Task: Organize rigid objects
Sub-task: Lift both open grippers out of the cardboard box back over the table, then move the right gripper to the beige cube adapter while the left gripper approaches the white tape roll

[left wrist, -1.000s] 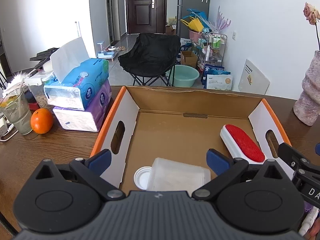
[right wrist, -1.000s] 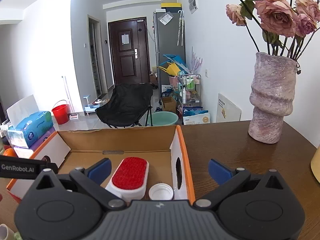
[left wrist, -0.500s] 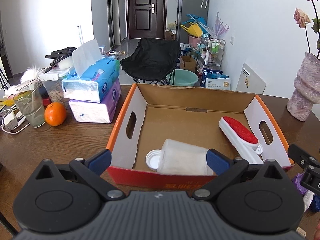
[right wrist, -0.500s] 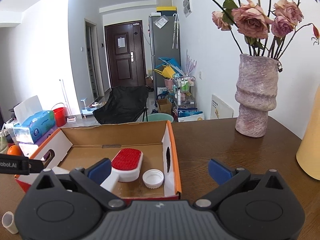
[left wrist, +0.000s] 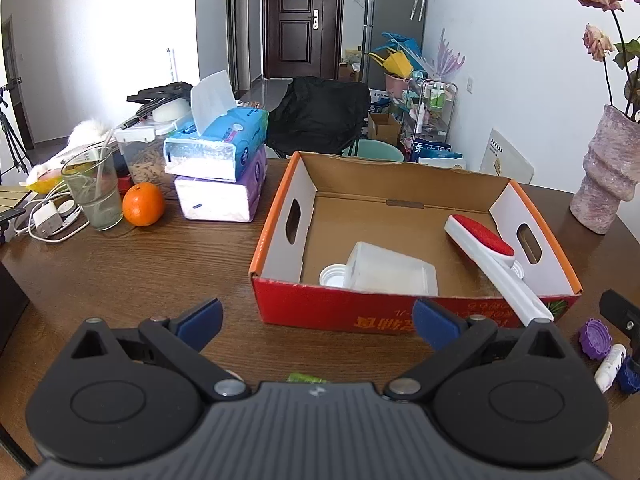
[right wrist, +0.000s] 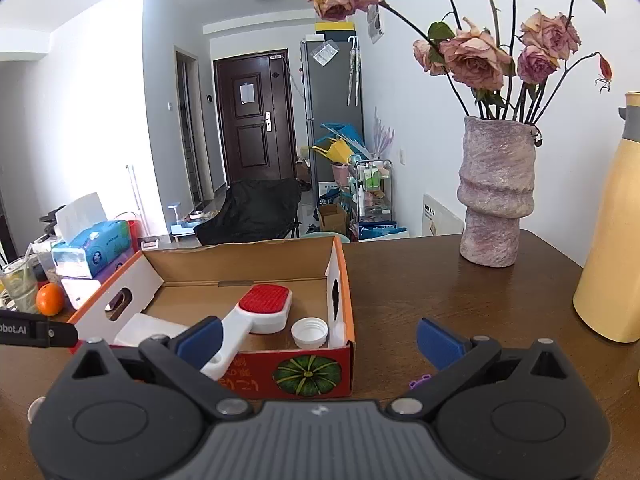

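Two tissue packs (left wrist: 218,176) sit stacked on the wooden table (left wrist: 160,264), the blue one on top of the purple. Just beside them rests an orange (left wrist: 143,204), touching a drinking glass (left wrist: 95,192) with a straw in it. A rough pinkish vase (right wrist: 496,196) of faded roses (right wrist: 476,56) stands at the far right, near a tall yellow flask (right wrist: 612,248). Behind the table a black folding chair (left wrist: 320,114) faces a dark door (left wrist: 298,20).

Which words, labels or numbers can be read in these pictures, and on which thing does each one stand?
"obot.AI": on the black bar of the left tool, cut off at the picture's edge.
Yellow characters on the red front of the cardboard box: upside down, not readable.
Print on the blue tissue pack: too small to read.
Sheet on the dark door: blurred.
White board against the wall: print too small.
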Motion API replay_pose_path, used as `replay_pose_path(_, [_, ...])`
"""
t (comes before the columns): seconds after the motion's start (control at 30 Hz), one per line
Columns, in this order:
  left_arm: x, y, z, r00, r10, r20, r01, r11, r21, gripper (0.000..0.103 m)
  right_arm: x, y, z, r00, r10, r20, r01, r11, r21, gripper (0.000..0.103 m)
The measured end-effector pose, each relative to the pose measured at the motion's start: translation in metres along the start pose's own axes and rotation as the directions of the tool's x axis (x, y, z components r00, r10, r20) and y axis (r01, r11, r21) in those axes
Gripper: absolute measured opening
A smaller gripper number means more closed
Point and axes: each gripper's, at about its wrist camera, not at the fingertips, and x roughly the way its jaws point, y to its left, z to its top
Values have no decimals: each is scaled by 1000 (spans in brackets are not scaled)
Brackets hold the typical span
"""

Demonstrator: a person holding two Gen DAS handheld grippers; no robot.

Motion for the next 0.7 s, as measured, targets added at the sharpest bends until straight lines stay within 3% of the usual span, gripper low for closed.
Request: replay_pose_path(0.7, [-26, 17, -50, 998, 7, -57, -6, 1000, 15, 103, -49, -30, -53, 996, -49, -80, 48, 999, -13, 103])
